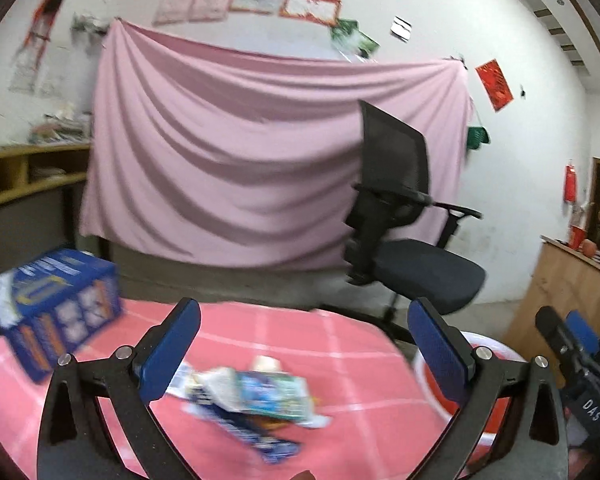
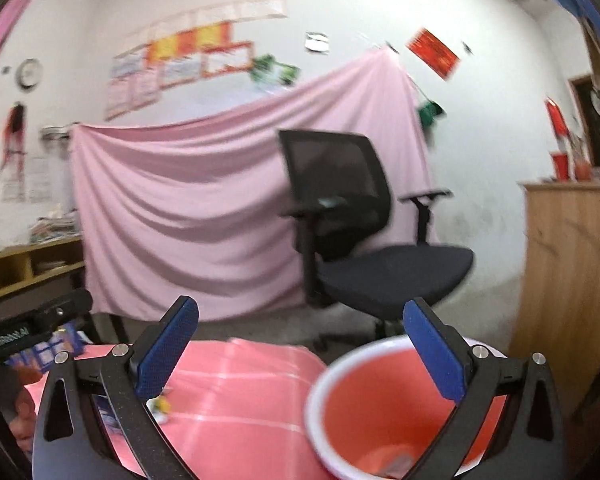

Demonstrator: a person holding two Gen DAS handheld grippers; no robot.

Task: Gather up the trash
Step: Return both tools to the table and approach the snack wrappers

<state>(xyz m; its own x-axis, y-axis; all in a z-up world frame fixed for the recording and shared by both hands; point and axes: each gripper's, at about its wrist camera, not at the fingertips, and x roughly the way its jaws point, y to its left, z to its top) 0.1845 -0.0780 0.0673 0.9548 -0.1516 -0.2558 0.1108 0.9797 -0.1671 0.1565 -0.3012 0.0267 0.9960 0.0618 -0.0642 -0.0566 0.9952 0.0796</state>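
In the left wrist view, a pile of crumpled wrappers [image 1: 256,400] lies on the pink checked tablecloth [image 1: 340,360], just beyond and between my left fingers. My left gripper [image 1: 304,344] is open and empty above it. A red bin with a white rim [image 2: 384,404] stands at the table's right edge; it also shows in the left wrist view [image 1: 440,384]. My right gripper [image 2: 300,344] is open and empty, its right finger over the bin. Some scrap lies at the bin's bottom [image 2: 392,464]. The right gripper's body shows at the far right of the left wrist view [image 1: 580,360].
A blue box [image 1: 60,304] stands on the table's left. A black office chair [image 2: 364,236] stands behind the table before a pink hanging sheet [image 1: 240,152]. A wooden cabinet [image 2: 572,288] is on the right, wooden shelves [image 1: 24,176] on the left.
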